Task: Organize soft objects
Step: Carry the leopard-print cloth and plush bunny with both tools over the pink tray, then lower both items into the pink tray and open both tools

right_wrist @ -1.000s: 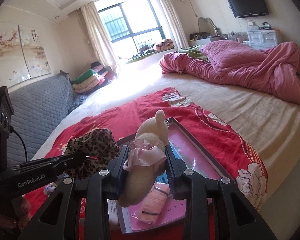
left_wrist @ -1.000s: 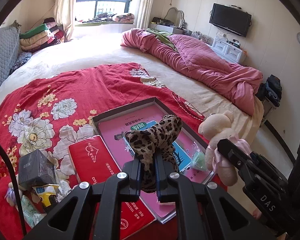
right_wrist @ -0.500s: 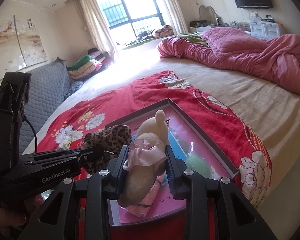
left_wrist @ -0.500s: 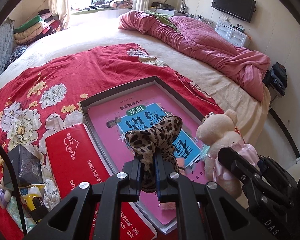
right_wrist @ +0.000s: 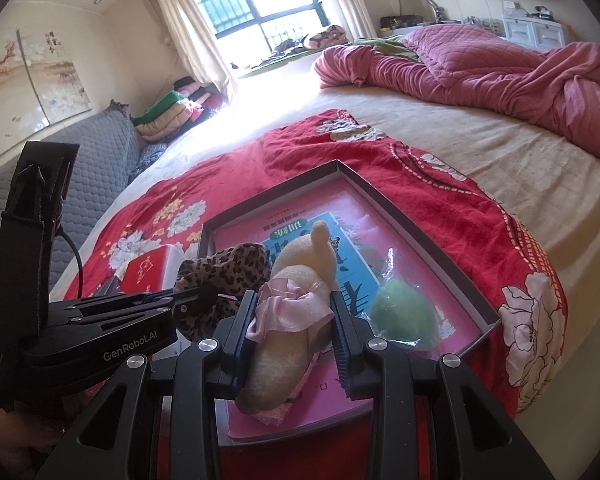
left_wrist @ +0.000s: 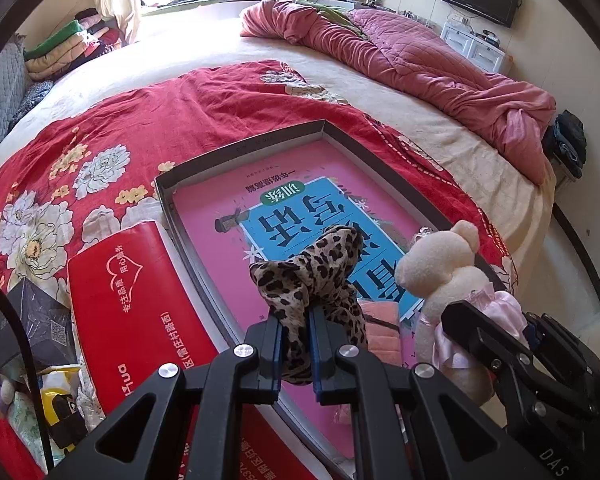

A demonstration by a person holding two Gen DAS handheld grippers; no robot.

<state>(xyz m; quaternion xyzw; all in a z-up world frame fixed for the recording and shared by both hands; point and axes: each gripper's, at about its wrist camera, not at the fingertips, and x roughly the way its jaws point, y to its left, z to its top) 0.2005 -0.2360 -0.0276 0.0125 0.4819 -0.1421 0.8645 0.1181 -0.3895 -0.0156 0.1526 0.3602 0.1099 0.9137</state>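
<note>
While the left tongs stay clenched on the leopard-print cloth, it hangs over the grey tray with its pink book; a red box lies just beside the tray. From the right, the right tongs grasp the cream plush toy above that tray, where a green pouch shows.

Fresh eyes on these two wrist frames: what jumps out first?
Both tools are loaded over the shallow grey box on the red floral blanket: the left tool pinches a leopard-print cloth, and the right tool clamps a cream plush toy in a pink dress. Inside the box lies a pink book with a blue cover panel, and a green bagged item sits near its right wall.
</note>
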